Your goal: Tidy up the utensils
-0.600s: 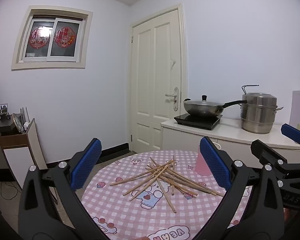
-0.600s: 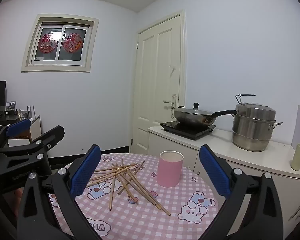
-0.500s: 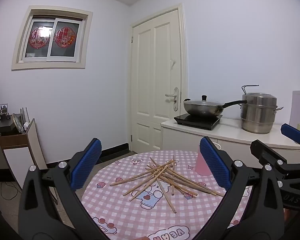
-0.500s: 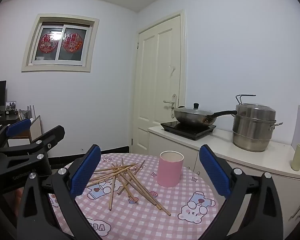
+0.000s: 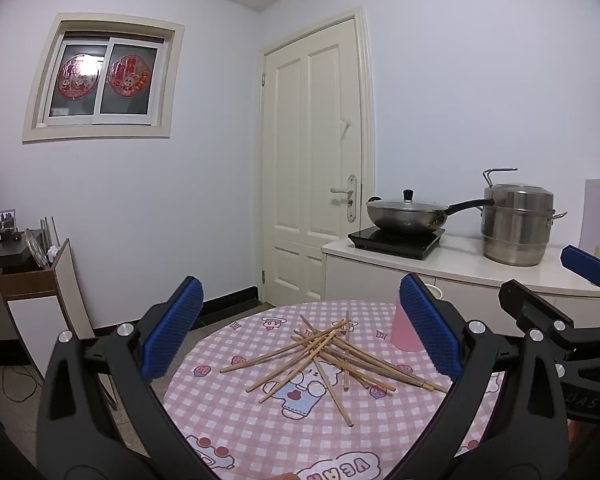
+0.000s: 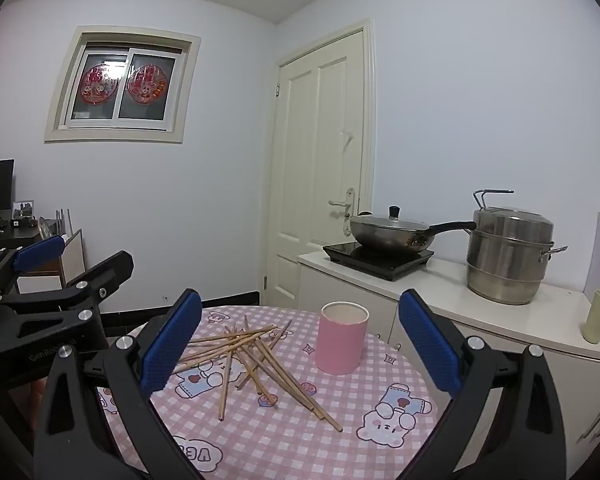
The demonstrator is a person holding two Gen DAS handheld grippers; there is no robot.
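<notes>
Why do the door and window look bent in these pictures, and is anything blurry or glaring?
Left wrist view: a fisheye lens bows the door and window, with dark corners; the chopsticks look sharp under soft, even light. Right wrist view: same bending; the pink cup is crisp, a bright spot shows on the window's red decoration, and the steel pot has mild shine.

Checked table point(image 6: 380, 432) bears scattered chopsticks point(image 6: 260, 360) beside upright pink cup point(image 6: 342, 338).

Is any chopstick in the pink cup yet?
No, the cup shows an empty mouth, and the chopsticks all lie loose on the table.
</notes>
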